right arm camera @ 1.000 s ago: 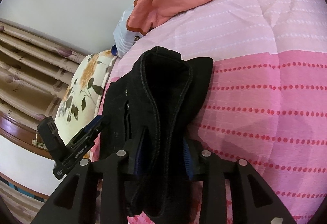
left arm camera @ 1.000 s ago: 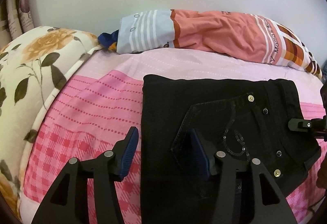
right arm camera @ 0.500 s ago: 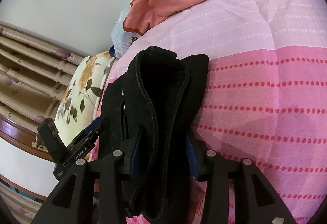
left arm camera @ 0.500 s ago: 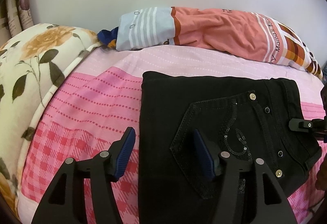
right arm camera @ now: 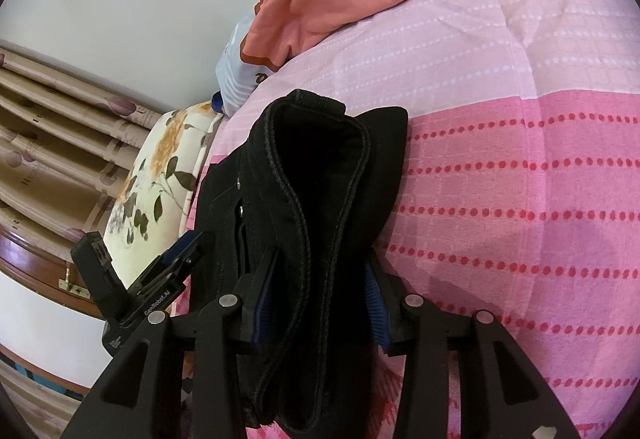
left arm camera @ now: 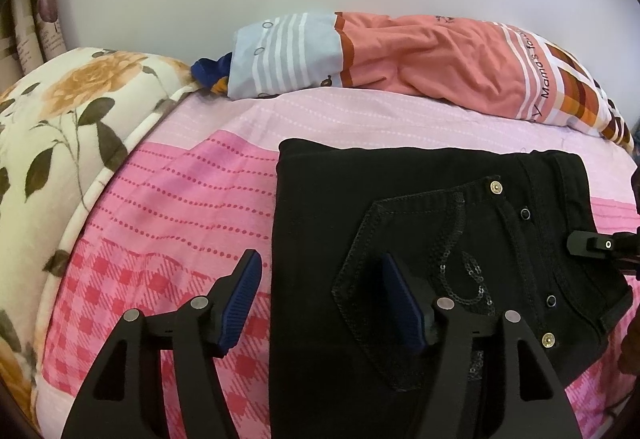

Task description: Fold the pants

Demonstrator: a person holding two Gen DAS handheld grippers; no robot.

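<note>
Black pants (left arm camera: pixel 400 223) lie folded on the pink bedspread, back pocket with sequins facing up. My left gripper (left arm camera: pixel 320 303) is open, straddling the pants' left edge, one pad over the bedspread and one over the pocket. In the right wrist view the pants' waistband (right arm camera: pixel 320 199) stands up in a thick bundle between the jaws of my right gripper (right arm camera: pixel 318 303), whose blue pads sit on either side of it, slightly parted. The left gripper also shows in the right wrist view (right arm camera: pixel 176 259). The right gripper's tip shows in the left wrist view (left arm camera: pixel 600 245).
A pink patterned bedspread (left arm camera: pixel 180 207) covers the bed. A salmon and striped pillow (left arm camera: pixel 400 59) lies along the white wall. A floral quilt (left arm camera: pixel 52 143) is piled at the left. Curtains (right arm camera: pixel 52 143) and a wooden frame stand beyond the bed's edge.
My left gripper has drawn back and opened wider, its pad off the pocket. My right gripper's pads have spread apart a little around the waistband bundle.
</note>
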